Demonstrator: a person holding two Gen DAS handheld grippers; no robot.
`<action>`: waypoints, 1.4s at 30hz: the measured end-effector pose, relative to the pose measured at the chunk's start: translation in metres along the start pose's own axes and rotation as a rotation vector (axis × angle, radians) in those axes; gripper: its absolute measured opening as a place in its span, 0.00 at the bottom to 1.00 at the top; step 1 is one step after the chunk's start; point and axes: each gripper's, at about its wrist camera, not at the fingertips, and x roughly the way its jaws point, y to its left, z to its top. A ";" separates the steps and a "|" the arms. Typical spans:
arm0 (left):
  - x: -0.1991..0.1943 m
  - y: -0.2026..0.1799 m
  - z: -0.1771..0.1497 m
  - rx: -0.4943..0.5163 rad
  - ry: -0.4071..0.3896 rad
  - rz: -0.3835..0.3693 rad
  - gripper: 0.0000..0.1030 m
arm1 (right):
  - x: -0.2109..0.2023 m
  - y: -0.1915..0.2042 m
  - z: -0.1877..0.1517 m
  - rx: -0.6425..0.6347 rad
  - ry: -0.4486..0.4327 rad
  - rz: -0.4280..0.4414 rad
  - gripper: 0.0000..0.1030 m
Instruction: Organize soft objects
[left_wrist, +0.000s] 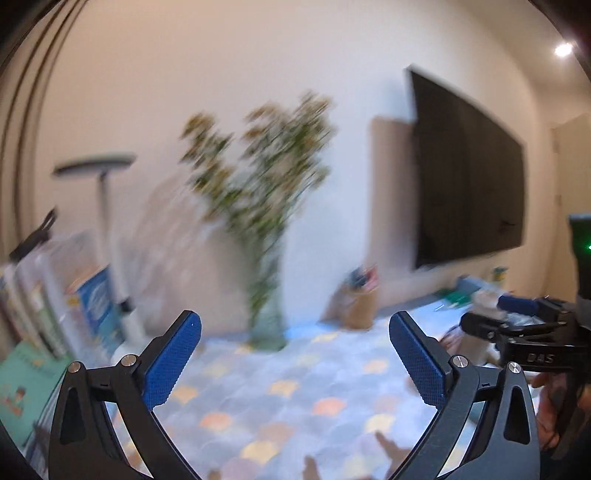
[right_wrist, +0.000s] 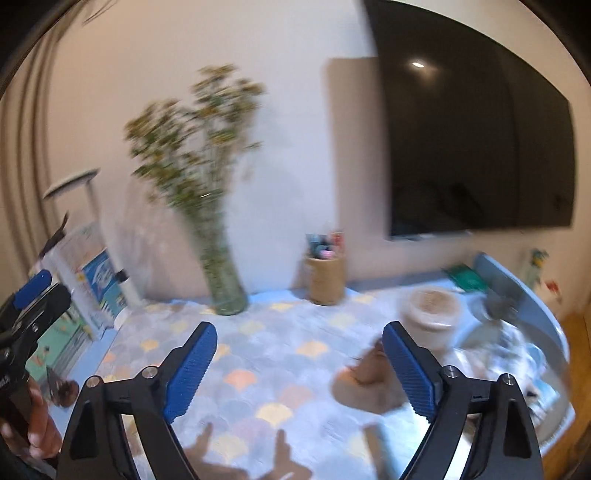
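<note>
While both hovered above the scallop-patterned pastel bench (right_wrist: 258, 354), the left claw (left_wrist: 295, 358) and right claw (right_wrist: 299, 365) gaped wide, holding and touching nothing.

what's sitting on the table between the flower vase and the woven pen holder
Nothing: in the right wrist view only bare patterned tablecloth separates the vase and pen holder.

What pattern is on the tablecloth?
Pale blue tablecloth with orange and yellow scallop shapes; clearest in the right wrist view.

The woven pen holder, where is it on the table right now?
In the right wrist view the woven pen holder stands at the back of the table against the wall, right of the glass vase of flowers and below the TV's left corner.
</note>
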 end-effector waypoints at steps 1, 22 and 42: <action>0.007 0.006 -0.007 -0.001 0.029 0.018 0.99 | 0.022 0.023 -0.008 -0.038 0.006 0.028 0.88; 0.145 0.043 -0.157 -0.077 0.469 0.107 0.99 | 0.194 0.054 -0.132 -0.057 0.343 -0.029 0.88; 0.149 0.050 -0.162 -0.113 0.498 0.103 0.99 | 0.203 0.052 -0.138 -0.046 0.385 -0.030 0.88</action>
